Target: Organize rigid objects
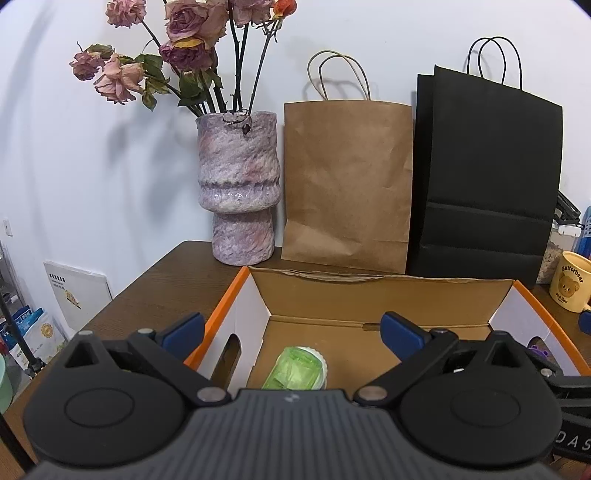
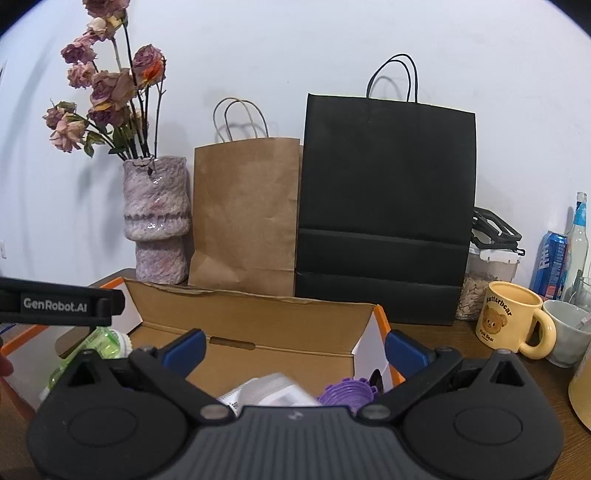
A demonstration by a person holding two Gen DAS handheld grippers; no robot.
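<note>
Both tongs were spread wide with nothing pinched: the left tongs [image 1: 293,330] hung over the near left part of an open cardboard box [image 1: 369,295], and the right tongs [image 2: 295,349] hung over its near right part. No earlier view was there to show how they came to stand so.

Under them lay a dark wooden counter [image 1: 155,288], set against a plain pale wall. Beyond the left tongs stood a mottled purple vase [image 1: 238,184] of dried roses [image 1: 184,33]; ahead and to its right a brown paper bag [image 1: 347,177] and a black paper bag [image 1: 487,177] leaned upright at the wall, side by side. To the right of the right tongs stood a yellow bear mug [image 2: 508,317], a pale cup [image 2: 567,332] just beside it, a blue can [image 2: 552,266], a glass bottle [image 2: 580,236] and a clear jar [image 2: 484,280] of pale bits.

The box had an orange rim and white side walls, its flaps standing up. On its floor, directly below the left tongs, a green translucent bottle [image 1: 295,371] lay on its side — long axis running toward the far wall, white cap at the far end. Below the right tongs lay a white object [image 2: 271,391], partly hidden, and a purple ridged piece [image 2: 347,393] to its right, near the box's right wall.
</note>
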